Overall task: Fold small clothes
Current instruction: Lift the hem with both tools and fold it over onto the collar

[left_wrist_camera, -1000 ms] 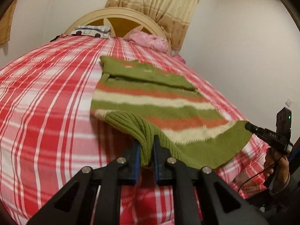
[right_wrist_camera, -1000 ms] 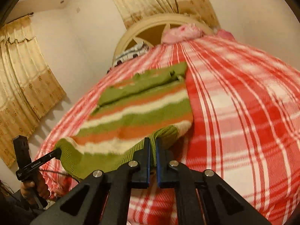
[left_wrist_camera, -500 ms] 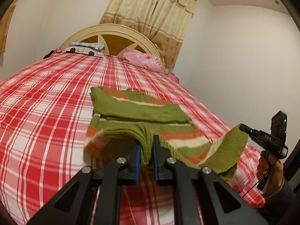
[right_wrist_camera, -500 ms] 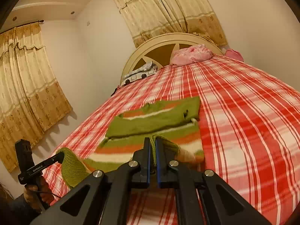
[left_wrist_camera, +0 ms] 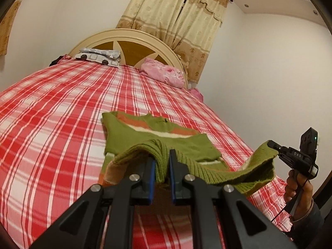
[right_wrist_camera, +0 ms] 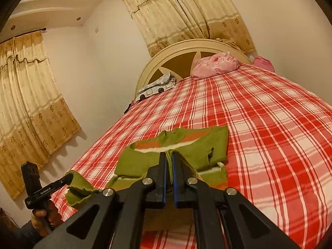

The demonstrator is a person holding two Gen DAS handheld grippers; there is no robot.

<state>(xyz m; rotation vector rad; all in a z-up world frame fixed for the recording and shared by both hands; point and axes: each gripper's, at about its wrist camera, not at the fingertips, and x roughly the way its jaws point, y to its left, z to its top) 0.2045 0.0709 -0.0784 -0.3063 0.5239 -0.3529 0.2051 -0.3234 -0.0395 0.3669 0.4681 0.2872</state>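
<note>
A small green knit sweater [left_wrist_camera: 157,137] with orange and cream stripes lies on the red plaid bed [left_wrist_camera: 51,124]. Its ribbed green hem is lifted off the bed and folded over toward the collar. My left gripper [left_wrist_camera: 161,161] is shut on one corner of the hem. My right gripper [right_wrist_camera: 169,161] is shut on the other corner; it also shows at the right of the left wrist view [left_wrist_camera: 271,145]. The sweater [right_wrist_camera: 186,145] shows its sleeves folded across the chest. The left gripper shows at the lower left of the right wrist view [right_wrist_camera: 69,178].
A pink pillow [left_wrist_camera: 164,73] and a patterned grey pillow [left_wrist_camera: 97,56] lie by the cream headboard [left_wrist_camera: 132,39]. Curtains [right_wrist_camera: 27,108] hang left of the bed and behind the headboard. A white wall runs along the bed's right side.
Both grippers have lifted the hem off the bed and carried it forward over the sweater's body toward the collar. The striped lower part is now mostly covered by the fold.
</note>
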